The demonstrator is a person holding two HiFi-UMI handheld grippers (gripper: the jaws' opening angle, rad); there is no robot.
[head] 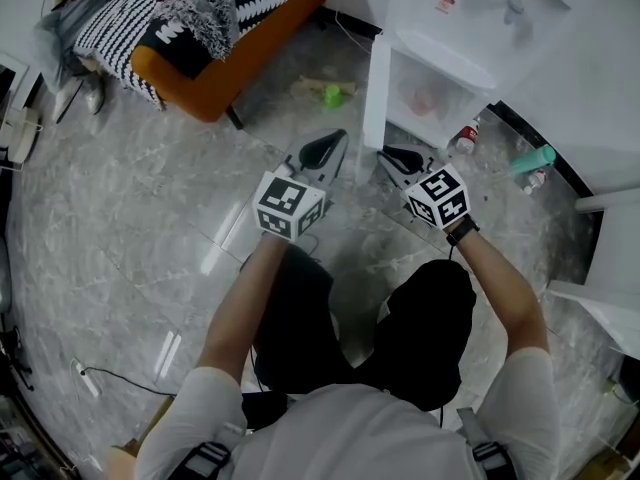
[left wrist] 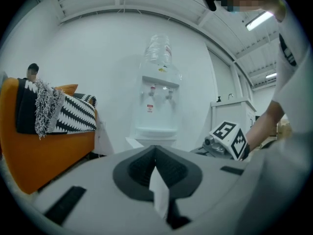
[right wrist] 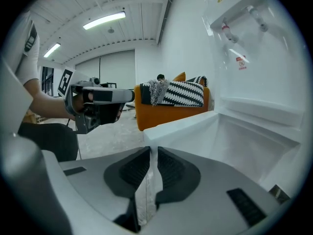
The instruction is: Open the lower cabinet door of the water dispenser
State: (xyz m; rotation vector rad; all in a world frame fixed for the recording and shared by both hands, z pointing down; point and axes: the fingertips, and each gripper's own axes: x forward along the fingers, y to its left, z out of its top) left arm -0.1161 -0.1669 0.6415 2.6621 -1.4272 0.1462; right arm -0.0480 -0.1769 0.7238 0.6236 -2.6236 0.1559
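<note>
The white water dispenser (head: 470, 28) stands against the wall, and its lower cabinet door (head: 374, 93) already hangs wide open. The door has swung out to the left and shows nearly edge-on to the head camera. Behind it lies a pale, boxy cabinet (head: 405, 78), set below the 2 taps (left wrist: 160, 89) and the clear bottle (left wrist: 157, 48) on top.

My right gripper (right wrist: 150, 153) sits low, just beside the door's free edge. Its jaws stand a thin slit apart and pinch nothing. My left gripper (left wrist: 155, 154) is a little further left, in front of the door's outer face, with its jaws pressed together and empty.

From above, the dispenser's top runs out of frame. Something faint and pinkish sits inside the cabinet, too washed out to name. I cannot tell whether my right tips touch the door or only come close to it. Small things stand on the floor to the dispenser's right (a teal bottle (head: 533, 158) among them), mostly too small to identify. The orange sofa (head: 215, 73) is cut off at the upper left.
</note>
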